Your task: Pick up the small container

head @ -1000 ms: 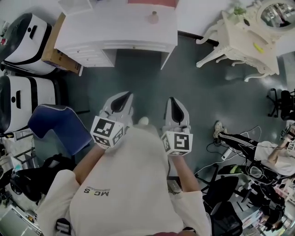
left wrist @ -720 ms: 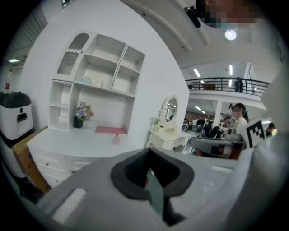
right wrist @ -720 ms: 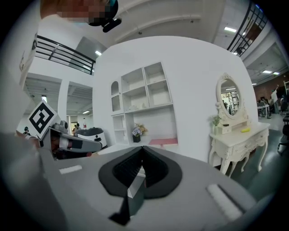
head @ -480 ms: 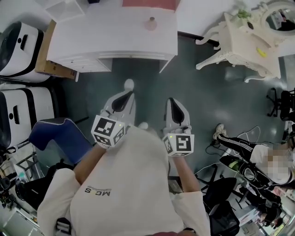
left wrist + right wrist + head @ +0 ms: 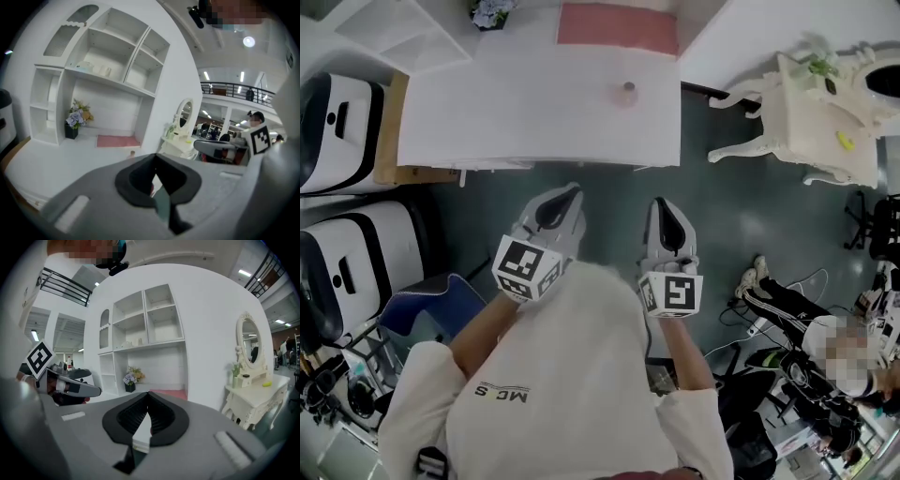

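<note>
The only writing that can be read is on the person's white shirt (image 5: 553,375): the letters "MC" and "S", with the sign between them too small to tell (it appears upside down in the head view). Each gripper carries a cube with black square markers and no words.

The left gripper (image 5: 570,193) has its jaws closed together with nothing between them, and the right gripper (image 5: 663,204) is the same, closed and empty. Both are held side by side over the dark floor (image 5: 609,187), pointing toward the counter (image 5: 487,112).

The small container (image 5: 627,91) stands upright on the white counter, near its right end and just in front of a pink mat (image 5: 617,26). It is well apart from both grippers; the front edge of the counter and a strip of floor lie between them.

A pot of flowers (image 5: 492,11) stands at the back of the counter, with white shelves (image 5: 117,47) above it. To the right stands an ornate white dressing table (image 5: 825,112) with an oval mirror (image 5: 248,341). Beside the counter on the left are a cardboard box (image 5: 389,122) and white and black machines (image 5: 337,112), and a blue chair (image 5: 431,300) is nearer to the person. Another person (image 5: 825,337) sits on the floor at the right, among cables.
</note>
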`<action>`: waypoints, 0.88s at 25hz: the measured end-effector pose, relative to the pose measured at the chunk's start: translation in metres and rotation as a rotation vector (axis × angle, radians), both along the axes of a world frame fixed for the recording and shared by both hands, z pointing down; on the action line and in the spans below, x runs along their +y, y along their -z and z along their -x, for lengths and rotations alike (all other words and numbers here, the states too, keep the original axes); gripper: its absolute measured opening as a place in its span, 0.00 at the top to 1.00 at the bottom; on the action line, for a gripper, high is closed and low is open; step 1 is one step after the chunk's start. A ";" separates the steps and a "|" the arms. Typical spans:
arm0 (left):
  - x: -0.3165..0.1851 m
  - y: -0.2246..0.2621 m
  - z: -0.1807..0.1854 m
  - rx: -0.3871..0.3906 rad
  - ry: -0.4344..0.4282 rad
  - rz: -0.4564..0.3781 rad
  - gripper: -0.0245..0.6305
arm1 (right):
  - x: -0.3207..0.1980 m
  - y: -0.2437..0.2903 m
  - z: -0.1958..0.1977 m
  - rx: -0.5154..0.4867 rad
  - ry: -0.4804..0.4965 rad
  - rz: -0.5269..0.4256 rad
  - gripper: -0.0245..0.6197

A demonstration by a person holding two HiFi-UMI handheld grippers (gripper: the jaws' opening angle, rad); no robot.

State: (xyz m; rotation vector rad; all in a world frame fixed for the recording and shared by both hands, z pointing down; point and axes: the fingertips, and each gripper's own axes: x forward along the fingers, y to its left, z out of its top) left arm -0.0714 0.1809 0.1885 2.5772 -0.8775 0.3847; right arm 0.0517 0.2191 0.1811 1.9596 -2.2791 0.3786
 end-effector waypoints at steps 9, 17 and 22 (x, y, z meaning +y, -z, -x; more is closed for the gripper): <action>-0.121 -0.013 0.033 -0.002 -0.038 0.014 0.96 | -0.128 -0.004 0.032 0.078 0.006 0.008 0.95; -0.161 -0.016 0.030 -0.006 -0.004 0.006 0.96 | -0.176 0.007 0.030 0.123 0.037 -0.052 0.87; -0.182 -0.031 0.017 -0.023 0.030 -0.011 0.96 | -0.199 -0.022 0.011 0.110 0.040 -0.041 0.85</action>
